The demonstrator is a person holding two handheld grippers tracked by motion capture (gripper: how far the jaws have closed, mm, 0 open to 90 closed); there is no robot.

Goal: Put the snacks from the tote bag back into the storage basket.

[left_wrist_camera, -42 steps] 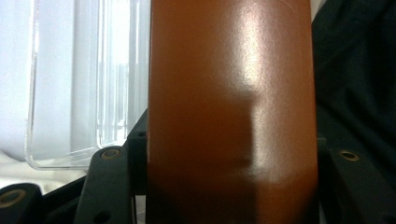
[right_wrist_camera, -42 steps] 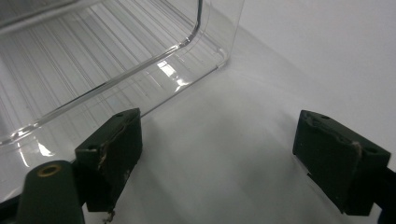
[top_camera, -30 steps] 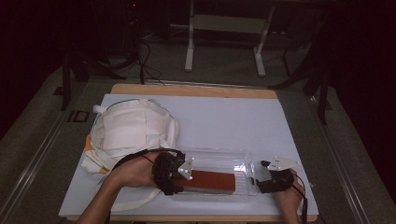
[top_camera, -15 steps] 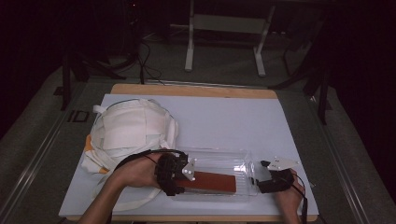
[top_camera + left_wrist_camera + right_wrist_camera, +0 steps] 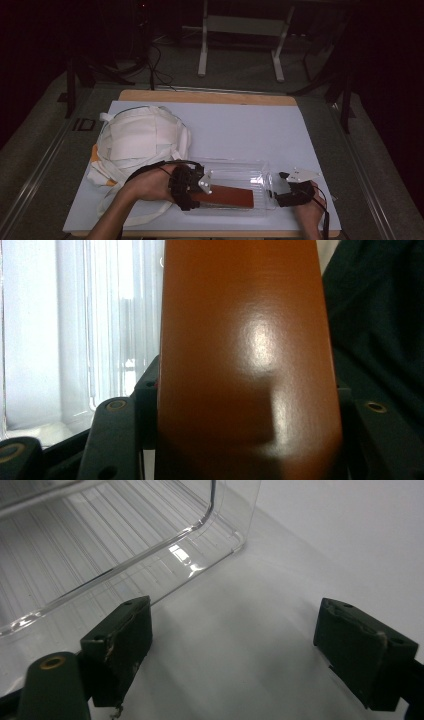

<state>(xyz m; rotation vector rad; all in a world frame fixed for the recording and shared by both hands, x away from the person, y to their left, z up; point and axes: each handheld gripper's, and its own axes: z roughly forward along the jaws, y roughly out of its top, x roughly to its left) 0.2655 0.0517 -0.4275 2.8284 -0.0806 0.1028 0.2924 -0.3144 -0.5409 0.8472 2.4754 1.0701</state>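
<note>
A glossy reddish-brown flat block [image 5: 227, 196] lies in a clear ribbed plastic box [image 5: 240, 172]. At its ten o'clock sits a cream cloth bag [image 5: 137, 142] showing an orange patch. Both rest on a white sheet [image 5: 240, 127] over a tan wooden tabletop [image 5: 205, 96].

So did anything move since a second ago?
Nothing visibly moved. The left gripper still has the brown block between its jaws inside the clear box. The right gripper still waits open beside the box's end. The white bag lies where it was.
</note>
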